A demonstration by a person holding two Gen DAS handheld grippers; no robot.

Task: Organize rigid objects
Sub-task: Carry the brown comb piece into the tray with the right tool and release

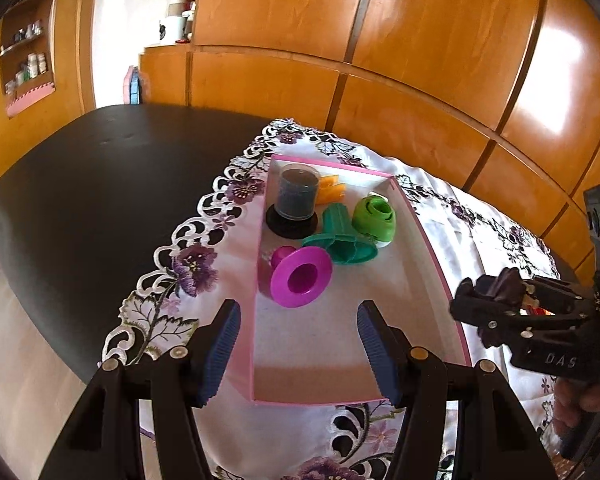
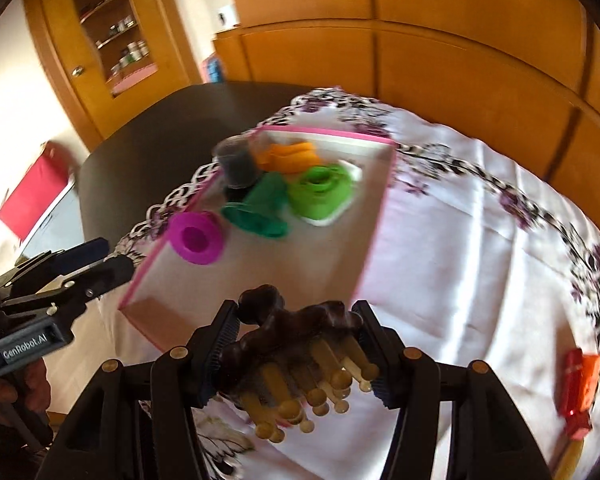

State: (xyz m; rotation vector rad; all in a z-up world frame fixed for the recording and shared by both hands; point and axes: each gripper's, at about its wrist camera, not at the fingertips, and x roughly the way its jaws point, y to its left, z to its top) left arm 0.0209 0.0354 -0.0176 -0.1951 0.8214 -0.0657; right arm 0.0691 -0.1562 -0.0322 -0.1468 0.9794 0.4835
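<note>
A white cloth (image 1: 452,208) with purple flowers lies on the dark tabletop (image 1: 100,184), and big wooden cupboards (image 1: 420,60) stand behind it.

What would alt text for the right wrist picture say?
A right hand-held gripper clamps a dark brown hair claw clip above a floral tablecloth. Ahead sits a pink-edged box holding colourful plastic items; the left hand-held gripper enters from the left.

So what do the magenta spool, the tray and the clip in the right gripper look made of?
Magenta spool: glossy moulded plastic, sharp highlights. Tray: probably matte cardboard, thin flat pink-edged walls. Clip in the right gripper: likely dark glossy plastic with pale teeth; blurred.
</note>
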